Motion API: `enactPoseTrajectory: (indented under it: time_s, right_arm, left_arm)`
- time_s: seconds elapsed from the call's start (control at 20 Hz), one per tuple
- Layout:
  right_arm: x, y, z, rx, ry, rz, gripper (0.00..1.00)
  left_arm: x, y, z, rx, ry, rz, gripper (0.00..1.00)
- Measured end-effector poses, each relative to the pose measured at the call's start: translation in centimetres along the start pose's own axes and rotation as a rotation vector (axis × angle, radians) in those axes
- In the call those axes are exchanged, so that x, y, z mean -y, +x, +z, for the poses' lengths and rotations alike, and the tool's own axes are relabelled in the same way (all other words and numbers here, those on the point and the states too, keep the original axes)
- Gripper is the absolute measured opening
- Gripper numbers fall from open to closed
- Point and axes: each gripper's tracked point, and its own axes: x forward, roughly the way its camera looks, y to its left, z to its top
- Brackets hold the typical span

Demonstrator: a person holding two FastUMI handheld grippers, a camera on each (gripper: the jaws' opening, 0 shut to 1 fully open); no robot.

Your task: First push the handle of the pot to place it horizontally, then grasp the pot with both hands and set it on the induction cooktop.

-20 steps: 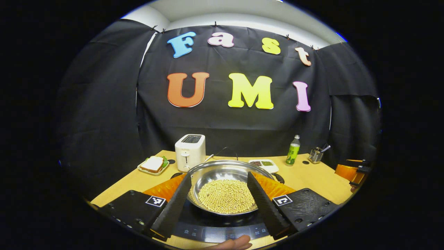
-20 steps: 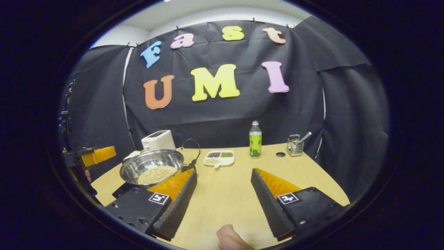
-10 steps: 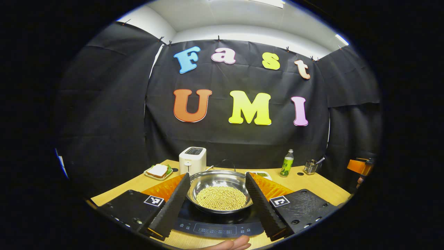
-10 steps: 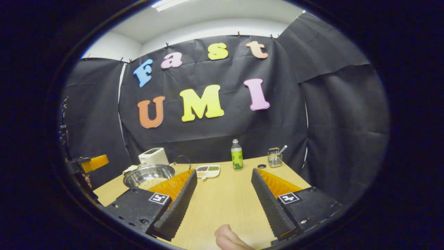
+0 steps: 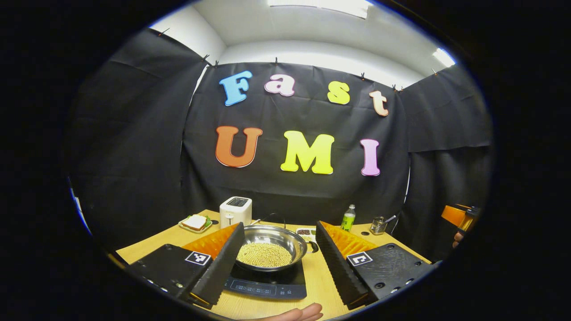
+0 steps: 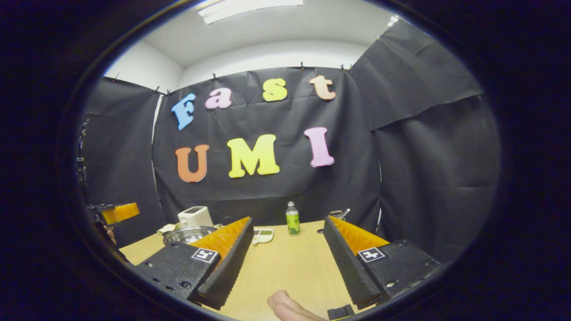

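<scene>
Pot (image 5: 270,246) sits on the cooktop (image 5: 267,285), beans inside, so placement looks done; nothing left but to keep clear. Left claw (image 5: 275,263) gapes wide, empty, near side of the cooktop. Right claw (image 6: 287,263) also wide open, empty, over bare desk (image 6: 290,267) right of the cooktop.

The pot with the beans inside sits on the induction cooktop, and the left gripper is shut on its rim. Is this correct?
Not quite. In the left gripper view the pot with the beans does sit on the induction cooktop, but the left gripper is open: its fingers stand wide apart and do not press on the rim.
</scene>
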Motion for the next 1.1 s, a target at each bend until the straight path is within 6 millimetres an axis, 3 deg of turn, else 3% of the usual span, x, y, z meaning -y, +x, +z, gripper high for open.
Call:
enactPoseTrajectory:
  time_s: [0.1, 0.3, 0.55, 0.7, 1.1]
  right_arm:
    - [0.7, -1.1, 1.2, 0.032, -0.027, -0.018, 0.96]
    - [0.2, -3.0, 3.0, 0.077, -0.051, 0.003, 0.99]
    - [1.5, -4.7, 4.9, 0.115, -0.078, -0.053, 0.96]
    - [2.0, -5.4, 5.1, 0.111, -0.073, -0.069, 0.96]
    - [3.5, -6.0, 4.3, 0.084, -0.058, -0.071, 0.96]
  left_arm:
    - [0.4, -1.0, 0.8, 0.008, -0.003, 0.010, 0.95]
    - [1.7, -2.9, 2.3, 0.021, 0.015, 0.004, 0.95]
    - [3.4, -4.8, 4.1, 0.058, 0.032, -0.012, 0.95]
    - [5.2, -5.6, 4.2, 0.068, 0.044, -0.051, 0.95]
    - [6.4, -5.9, 3.6, 0.060, 0.051, -0.062, 0.94]
